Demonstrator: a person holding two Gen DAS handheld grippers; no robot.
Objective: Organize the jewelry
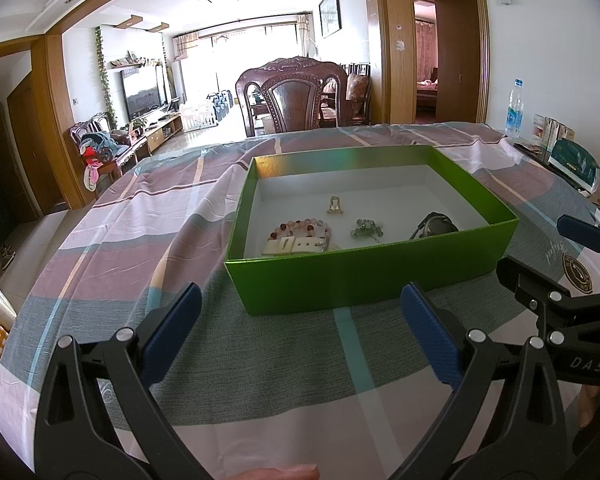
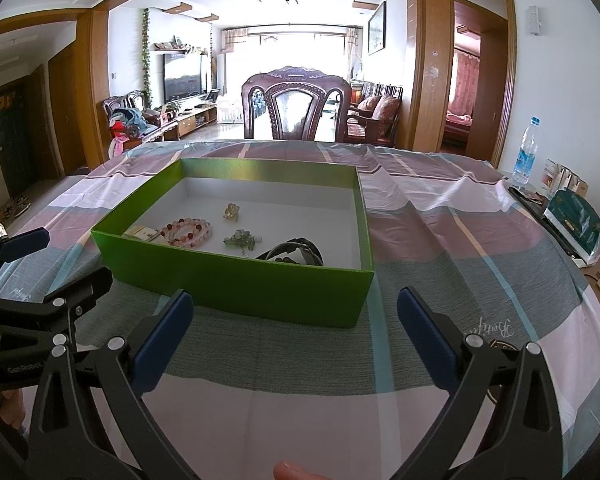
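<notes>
Both tongs (image 1: 300, 332) (image 2: 294, 330) agape, empty, before green box (image 2: 236, 280) of bead bracelet (image 2: 188, 232), watch (image 2: 300, 252).

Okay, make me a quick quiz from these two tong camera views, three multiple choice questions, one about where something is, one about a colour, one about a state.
1. Where is the pink bead bracelet?
A. On the cloth beside the box
B. Inside the green box
C. On the chair

2. What colour are the pads on the tongs?
A. Blue
B. Red
C. Yellow

3. How do the left tongs and right tongs stand?
A. Both shut on jewelry
B. One open, one shut
C. Both open and empty

Answers: 1 B, it lies on the box's white floor. 2 A, blue pads face inward. 3 C, a wide gap shows bare cloth between each pair.
</notes>
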